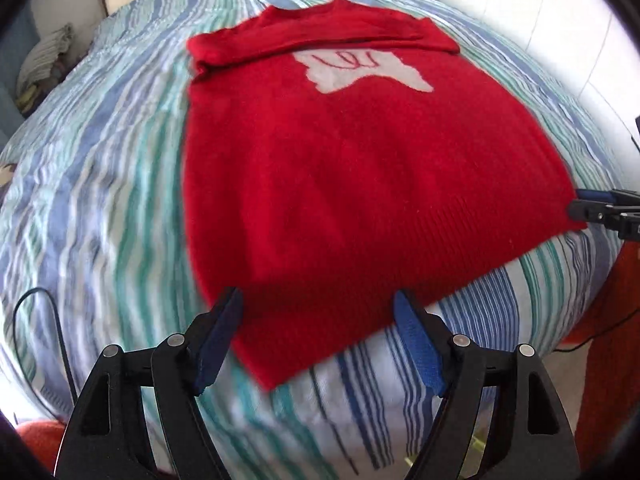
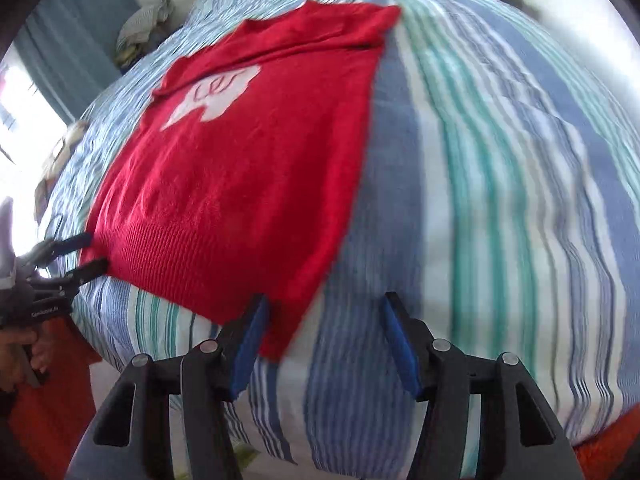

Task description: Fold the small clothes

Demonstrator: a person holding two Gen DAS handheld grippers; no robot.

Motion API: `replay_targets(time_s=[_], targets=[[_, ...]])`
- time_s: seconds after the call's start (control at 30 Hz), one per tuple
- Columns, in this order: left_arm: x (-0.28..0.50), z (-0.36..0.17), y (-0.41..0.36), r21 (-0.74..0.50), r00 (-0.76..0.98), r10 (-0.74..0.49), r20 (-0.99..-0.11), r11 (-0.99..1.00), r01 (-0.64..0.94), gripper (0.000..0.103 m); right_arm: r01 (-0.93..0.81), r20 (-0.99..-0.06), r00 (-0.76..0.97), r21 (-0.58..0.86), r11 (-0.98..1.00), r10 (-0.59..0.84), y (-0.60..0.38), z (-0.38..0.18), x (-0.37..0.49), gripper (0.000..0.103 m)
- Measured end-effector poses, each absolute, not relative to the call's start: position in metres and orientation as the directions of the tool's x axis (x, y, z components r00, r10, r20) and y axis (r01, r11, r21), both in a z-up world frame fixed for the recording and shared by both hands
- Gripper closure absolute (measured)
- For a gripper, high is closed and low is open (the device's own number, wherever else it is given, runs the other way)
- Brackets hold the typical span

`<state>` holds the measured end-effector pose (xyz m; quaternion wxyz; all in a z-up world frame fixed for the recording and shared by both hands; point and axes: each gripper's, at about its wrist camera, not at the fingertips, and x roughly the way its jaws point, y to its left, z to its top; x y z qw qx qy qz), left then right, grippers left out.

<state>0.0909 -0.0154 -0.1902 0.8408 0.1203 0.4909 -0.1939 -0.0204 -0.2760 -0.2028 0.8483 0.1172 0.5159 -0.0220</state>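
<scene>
A red knit sweater (image 1: 340, 168) (image 2: 248, 168) with a white motif lies flat on the striped bedspread (image 1: 100, 180) (image 2: 500, 160). Its sleeves are folded across the top and its ribbed hem faces me. My left gripper (image 1: 316, 298) stands open above the hem's near left corner, and its blue pads do not press on the cloth. In the right wrist view the left gripper (image 2: 98, 251) shows open at that same corner. My right gripper (image 2: 325, 299) is open at the hem's right corner, with its left finger over the cloth edge. It appears at the far right (image 1: 574, 202) of the left wrist view.
A heap of pale clothes (image 1: 48, 52) (image 2: 148, 20) lies beside the bed's far left. A black cable (image 1: 40, 320) loops over the bedspread near the left gripper. The bed's front edge is just below the hem. A person's hand (image 2: 24, 352) and orange fabric (image 1: 608, 320) show beyond it.
</scene>
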Motion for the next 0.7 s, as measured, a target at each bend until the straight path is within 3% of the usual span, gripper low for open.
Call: replay_targets(time_s=[0.1,0.17,0.27,0.4,0.7], targets=[[0.085,-0.174,0.010,-0.065,0.516,-0.264,-0.815,0.926,0.373,0.018,0.252,-0.822,0.569,0.154,0.955,-0.018,-0.297,-0.181,-0.039,0.045],[0.094,-0.165,0.023,-0.080,0.578,-0.245,-0.778,0.952,0.297,0.015,0.338,-0.771,0.630,0.167,0.926,-0.090,-0.317,-0.168,-0.047,0.039],[0.107,-0.165,0.039,-0.089,0.646,-0.206,-0.735,0.974,0.209,0.011,0.407,-0.750,0.641,0.153,0.900,-0.163,-0.335,-0.166,-0.052,0.038],[0.132,-0.181,0.055,-0.066,0.637,-0.120,-0.761,0.992,0.108,0.011,0.449,-0.791,0.597,0.190,0.873,-0.135,-0.348,-0.182,-0.047,0.038],[0.138,-0.195,0.076,-0.140,0.605,-0.115,-0.788,0.990,0.006,0.011,0.462,-0.786,0.602,0.202,0.863,-0.139,-0.349,-0.186,-0.053,0.038]])
